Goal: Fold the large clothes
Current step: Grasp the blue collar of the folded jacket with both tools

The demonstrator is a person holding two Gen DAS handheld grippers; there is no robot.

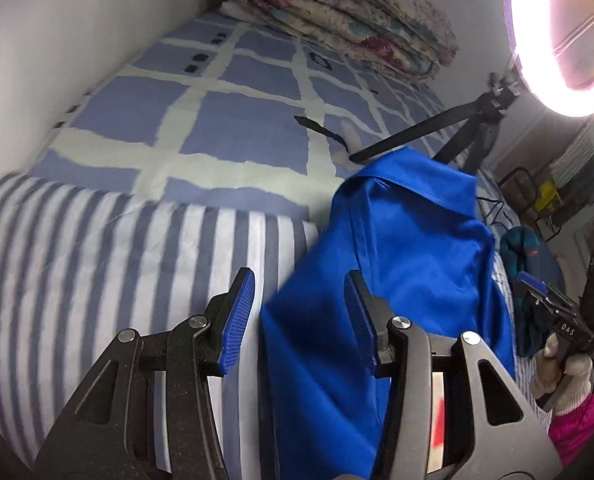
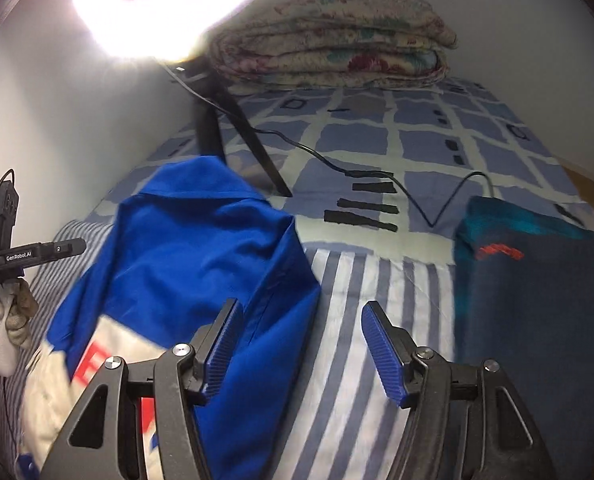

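This is a bedroom in a home. A bed (image 2: 437, 148) fills both views, spread with a blue-and-cream checked sheet and, nearer the cameras, a blue-and-white striped cover (image 1: 97, 264). A folded floral quilt (image 2: 337, 40) is stacked at the far end against plain white walls. A lit ring light (image 1: 557, 36) on a small black tripod (image 1: 469, 128) stands on the mattress (its cable trails across the sheet). Clothes lie about: a blue garment (image 2: 201, 248) and a dark navy one (image 2: 537, 292).
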